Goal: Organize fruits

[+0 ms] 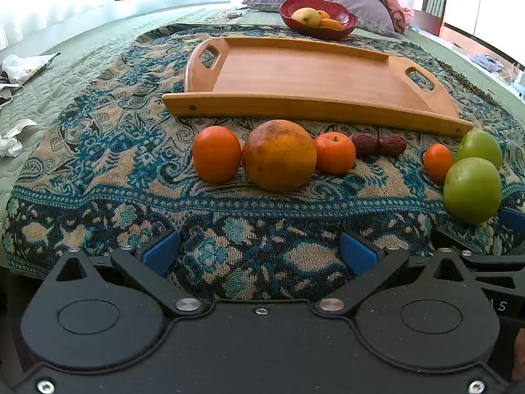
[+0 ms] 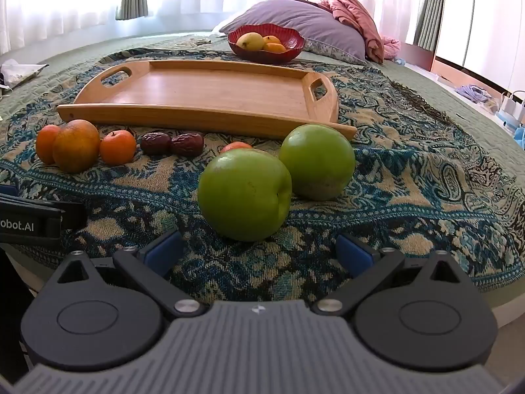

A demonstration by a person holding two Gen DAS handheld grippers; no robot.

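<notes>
Both claws, left (image 1: 259,252) and right (image 2: 259,251), stand released, grasping nothing. Oranges (image 1: 279,159), dates (image 1: 377,144) and green fruits (image 2: 244,193) lie in a row on the bed's throw (image 1: 131,170), before the bare tray (image 1: 308,72).

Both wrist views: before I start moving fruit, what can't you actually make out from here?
- Small orange, right wrist view: mostly hidden behind the near green fruit.
- Red bowl, both views: its rim hides the lower fruit, so no reliable count.
- Right gripper, left wrist view: cut off by the frame edge.
- Far green fruit, left wrist view: lower part hidden by the nearer one.
</notes>
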